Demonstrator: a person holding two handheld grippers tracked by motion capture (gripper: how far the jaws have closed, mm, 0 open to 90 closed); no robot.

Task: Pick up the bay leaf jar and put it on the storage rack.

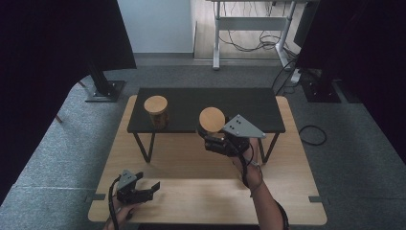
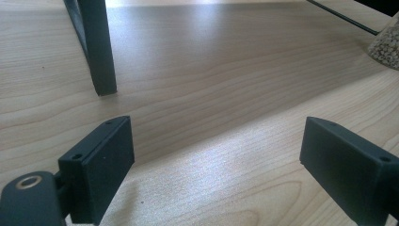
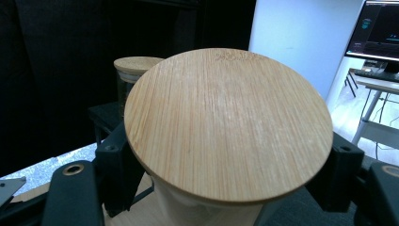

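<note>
Left gripper (image 1: 154, 187): low over the near part of the wooden desk (image 1: 201, 196), held in a hand (image 1: 122, 214) at the bottom edge. Jaws spread wide, nothing between them; in the left gripper view (image 2: 214, 160) bare wood grain lies between the two black pads. Ahead of the jaws and to their left, a dark shelf leg (image 2: 96, 47) stands on the desk.

Second jar (image 1: 156, 111): bamboo-lidded, upright on the black shelf (image 1: 249, 103), well apart from both grippers; in the right gripper view it (image 3: 131, 70) sits beyond the jaws, to their left.

Held jar (image 1: 211, 120): round bamboo lid (image 3: 226, 122) on top, body pinched between the jaws of the right gripper, one jaw on each side just under the lid. Its lower part appears in the left gripper view (image 2: 387, 44), far ahead of those jaws to their right, showing small pale grains.

Right gripper (image 1: 213, 139): at the shelf's front edge, jaws closed on the held jar, grey three-cornered plate (image 1: 242, 127) on top.
</note>
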